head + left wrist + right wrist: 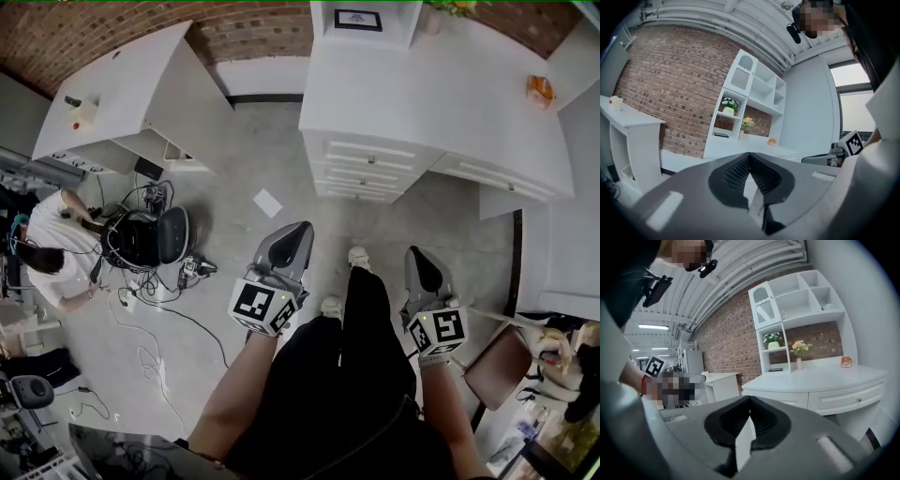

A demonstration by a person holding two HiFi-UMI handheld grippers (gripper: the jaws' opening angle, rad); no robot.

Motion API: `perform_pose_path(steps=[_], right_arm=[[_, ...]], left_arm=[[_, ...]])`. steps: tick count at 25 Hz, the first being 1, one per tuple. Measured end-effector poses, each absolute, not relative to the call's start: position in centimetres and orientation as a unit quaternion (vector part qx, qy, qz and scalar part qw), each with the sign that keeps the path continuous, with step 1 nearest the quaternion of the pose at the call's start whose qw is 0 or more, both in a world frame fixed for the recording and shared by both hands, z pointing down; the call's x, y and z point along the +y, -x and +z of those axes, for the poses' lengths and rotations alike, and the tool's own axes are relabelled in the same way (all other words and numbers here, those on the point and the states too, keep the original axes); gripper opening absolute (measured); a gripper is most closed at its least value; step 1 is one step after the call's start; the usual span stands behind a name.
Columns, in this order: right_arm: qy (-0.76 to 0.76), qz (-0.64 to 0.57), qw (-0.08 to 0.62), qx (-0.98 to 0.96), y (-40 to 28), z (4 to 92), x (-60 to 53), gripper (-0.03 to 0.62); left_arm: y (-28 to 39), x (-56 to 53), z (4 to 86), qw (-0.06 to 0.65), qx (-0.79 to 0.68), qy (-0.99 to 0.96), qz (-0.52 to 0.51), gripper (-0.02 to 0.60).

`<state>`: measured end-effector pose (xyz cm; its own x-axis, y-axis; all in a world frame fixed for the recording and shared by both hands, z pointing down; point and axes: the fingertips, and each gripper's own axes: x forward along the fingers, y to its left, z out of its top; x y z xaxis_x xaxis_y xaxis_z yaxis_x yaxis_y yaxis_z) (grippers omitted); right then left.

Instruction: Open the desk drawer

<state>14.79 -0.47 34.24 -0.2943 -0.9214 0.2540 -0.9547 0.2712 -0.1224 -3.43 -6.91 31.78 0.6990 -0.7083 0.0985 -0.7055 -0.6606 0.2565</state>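
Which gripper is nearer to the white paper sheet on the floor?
Left. In the head view the left gripper is just below-right of the paper sheet; the right gripper is much farther right.

Both claws are out in front of the body, side by side and well apart, each pointing forward. The left claw (296,234) leads with its grey nose. The left marker cube (267,305) sits at its rear and the bare left forearm (234,394) runs back behind it. In the left gripper view its jaws sit pressed together, with nothing between them. Over to the right claw (419,258): it is aimed the same way, with the right marker cube (438,330) riding just ahead of the right forearm (452,412). The right gripper view shows those jaws closed tight as well, and empty. Each claw's camera catches the other one's cube off to the side.
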Motion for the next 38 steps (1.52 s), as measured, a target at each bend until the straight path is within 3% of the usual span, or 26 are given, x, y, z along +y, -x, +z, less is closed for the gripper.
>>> perform_pose_path(steps=[38], right_arm=[[-0.558,0.184,0.108,-0.802,-15.4,49.4,-17.2,0.003]], left_arm=[[-3.4,-19.1,45.2,0.216,-0.420,-0.881,0.012,-0.002]])
